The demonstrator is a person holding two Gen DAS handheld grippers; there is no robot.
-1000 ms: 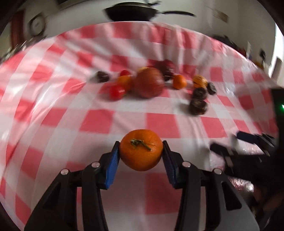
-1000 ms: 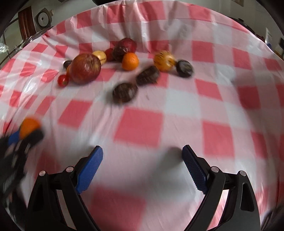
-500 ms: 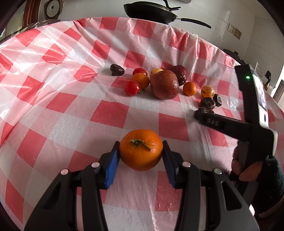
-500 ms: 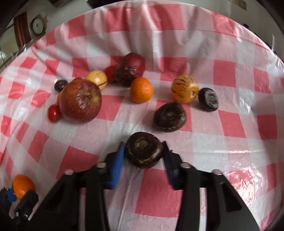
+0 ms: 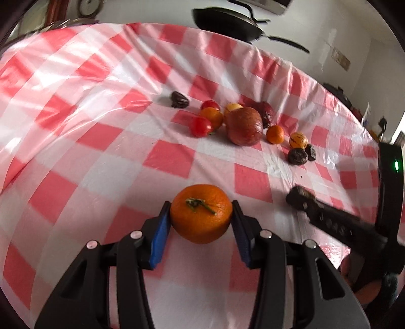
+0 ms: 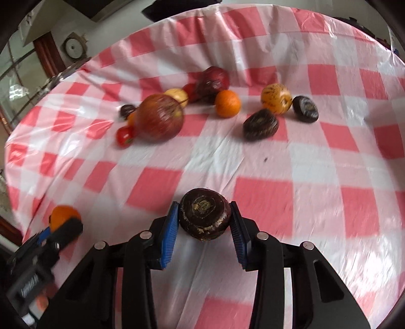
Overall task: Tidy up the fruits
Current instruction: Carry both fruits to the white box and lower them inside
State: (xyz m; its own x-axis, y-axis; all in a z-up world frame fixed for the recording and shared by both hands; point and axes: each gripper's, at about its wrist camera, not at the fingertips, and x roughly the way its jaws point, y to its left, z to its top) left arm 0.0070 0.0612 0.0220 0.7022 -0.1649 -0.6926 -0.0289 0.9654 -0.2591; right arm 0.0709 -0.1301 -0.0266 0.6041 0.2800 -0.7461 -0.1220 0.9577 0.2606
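My left gripper [image 5: 201, 215] is shut on an orange tangerine [image 5: 201, 213] with a green stem, held above the checked cloth. My right gripper [image 6: 204, 216] is shut on a dark purple-brown round fruit [image 6: 205, 213], its blue pads pressing both sides. In the left wrist view the right gripper [image 5: 301, 196] shows at the right with that dark fruit. In the right wrist view the left gripper [image 6: 63, 222] shows at the lower left with the tangerine. A cluster of fruit lies farther back: a big red apple [image 6: 159, 117], a small orange [image 6: 227, 103], a striped yellow fruit [image 6: 276, 98], two dark fruits [image 6: 260, 124].
A red-and-white checked tablecloth [image 6: 291, 164] covers the round table. A black frying pan [image 5: 227, 21] sits beyond the table's far edge. Cherry tomatoes [image 5: 200, 126] and a small dark fruit [image 5: 179, 99] lie at the left of the cluster. A hand [image 5: 364, 291] holds the right gripper.
My right gripper went from wide open to shut on a dark fruit from the cluster, then drew it back toward the near side. The left gripper kept its tangerine and shifted sideways.
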